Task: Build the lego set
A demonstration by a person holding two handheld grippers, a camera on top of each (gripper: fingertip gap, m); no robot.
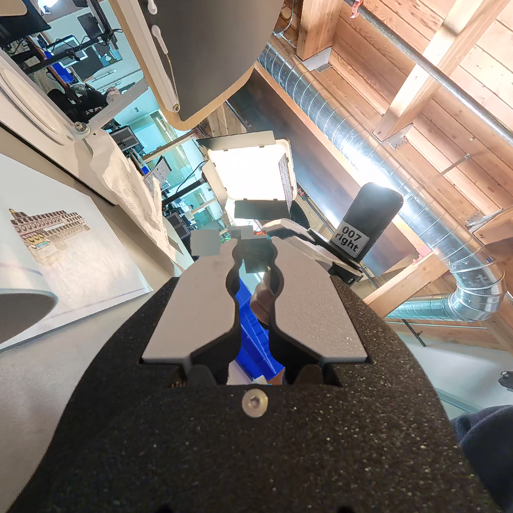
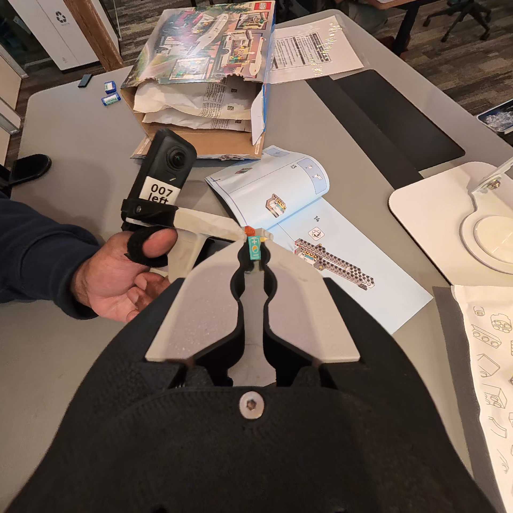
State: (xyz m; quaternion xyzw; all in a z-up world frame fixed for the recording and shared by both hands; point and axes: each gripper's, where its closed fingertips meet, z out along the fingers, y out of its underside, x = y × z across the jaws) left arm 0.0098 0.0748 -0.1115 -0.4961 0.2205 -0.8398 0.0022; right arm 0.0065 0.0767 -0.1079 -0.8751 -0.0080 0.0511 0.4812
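A small brick assembly is held in the air between both grippers. In the right wrist view it shows a teal tile (image 2: 254, 247), an orange stud (image 2: 249, 229) and a grey end. My right gripper (image 2: 254, 251) is shut on it at the teal tile. My left gripper (image 2: 236, 231) comes in from the left, held by a hand (image 2: 116, 272), and its tips meet the assembly at the orange stud. In the left wrist view my left gripper (image 1: 254, 251) points upward and is shut on the assembly's dark underside (image 1: 255, 256). The right gripper's fingers (image 1: 288, 226) reach it from the right.
On the grey table (image 2: 69, 138) lie an open instruction booklet (image 2: 305, 222), a torn open box (image 2: 205, 83) with paper bags, a printed sheet (image 2: 313, 47), a black mat (image 2: 388, 116), a white stand base (image 2: 444, 222) and a paper bag with drawings (image 2: 485, 347). A bright lamp (image 1: 249, 169) hangs above. Left and right tips are no more than a few centimetres apart.
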